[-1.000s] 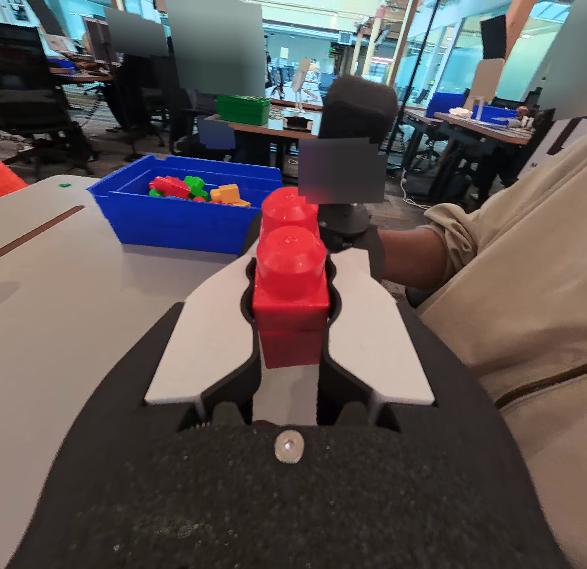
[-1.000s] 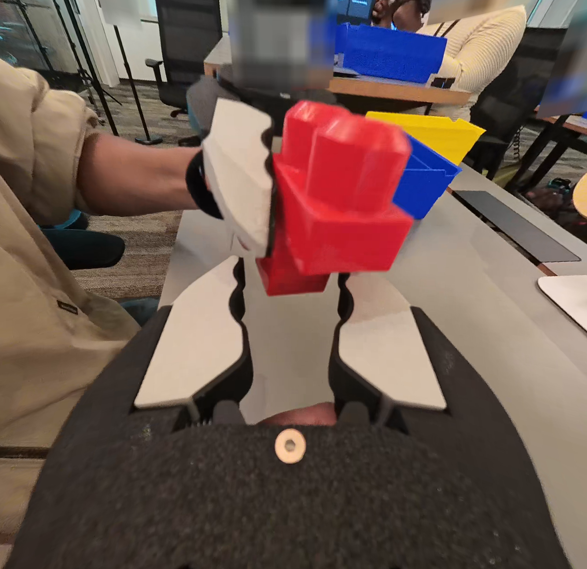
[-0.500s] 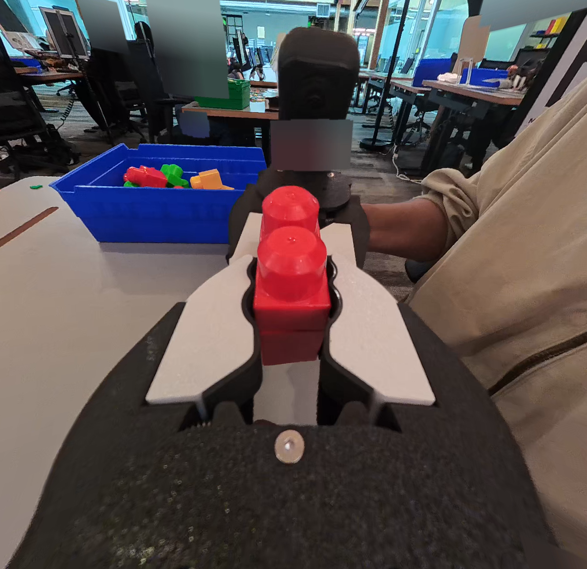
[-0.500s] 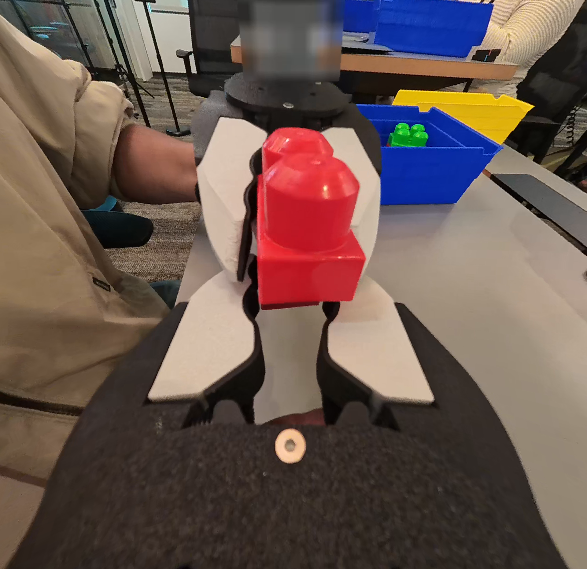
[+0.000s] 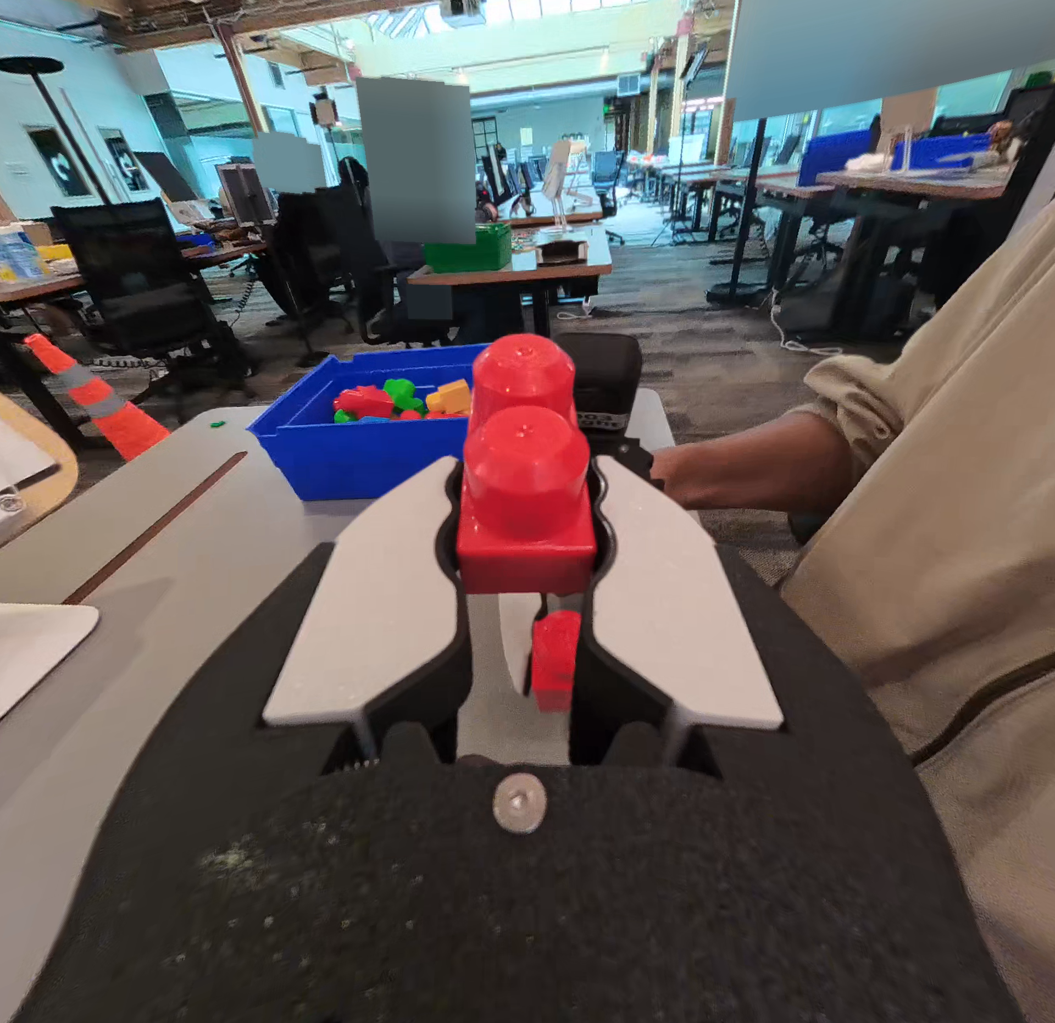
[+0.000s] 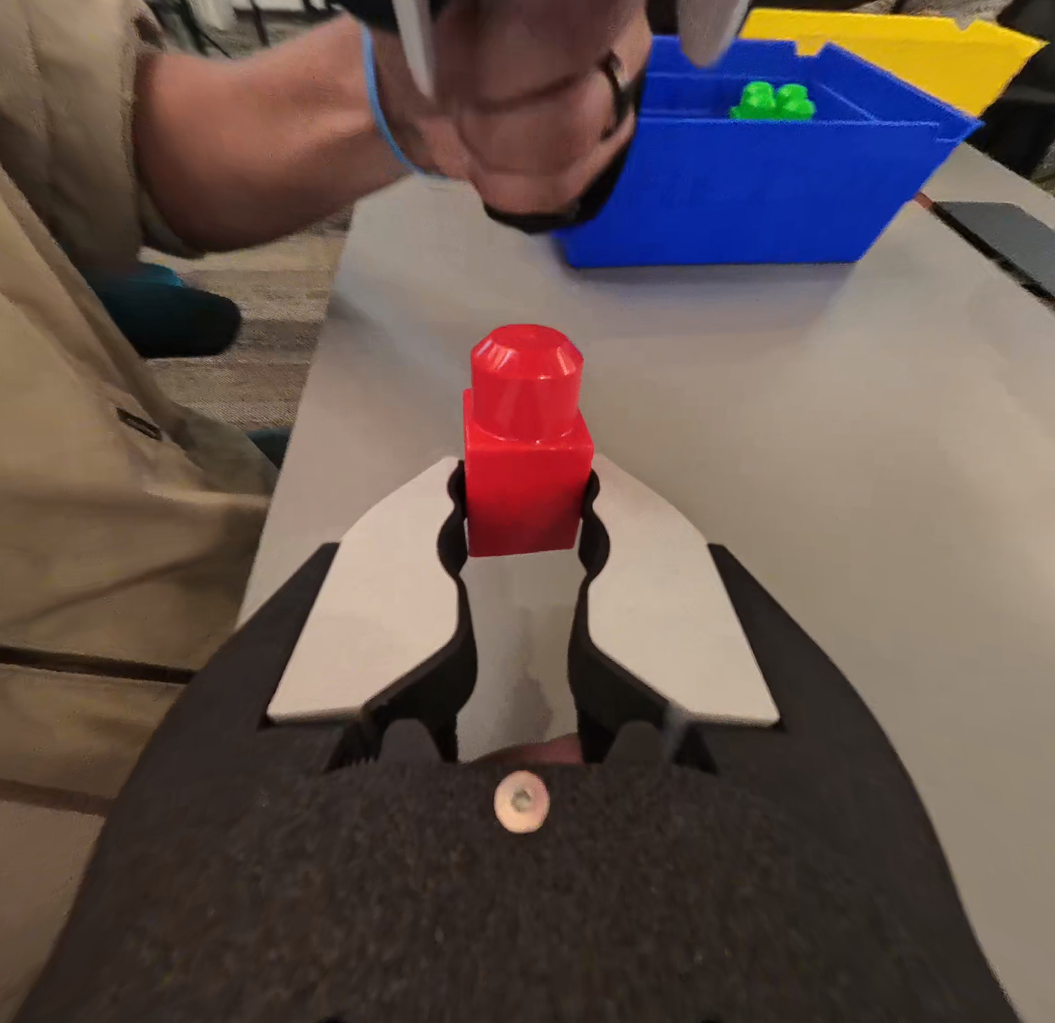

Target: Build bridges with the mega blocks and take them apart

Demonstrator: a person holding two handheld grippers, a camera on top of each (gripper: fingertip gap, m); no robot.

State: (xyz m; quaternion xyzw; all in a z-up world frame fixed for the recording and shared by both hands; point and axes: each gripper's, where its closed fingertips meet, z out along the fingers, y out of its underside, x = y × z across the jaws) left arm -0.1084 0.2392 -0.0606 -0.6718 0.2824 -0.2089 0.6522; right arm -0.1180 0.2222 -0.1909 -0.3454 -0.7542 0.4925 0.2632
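Above the grey tabletop (image 6: 742, 425), the left gripper (image 5: 525, 516) clasps a red two-stud plastic block (image 5: 525, 499); the right gripper (image 6: 522, 504) pinches a red single-stud block (image 6: 522, 459) (both lifted).

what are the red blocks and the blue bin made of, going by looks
Two-stud red block in the left gripper and single-stud red block in the right gripper: likely glossy moulded plastic, given soft highlights on the studs. Blue bin: probably matte plastic, given its even colour and dull walls.
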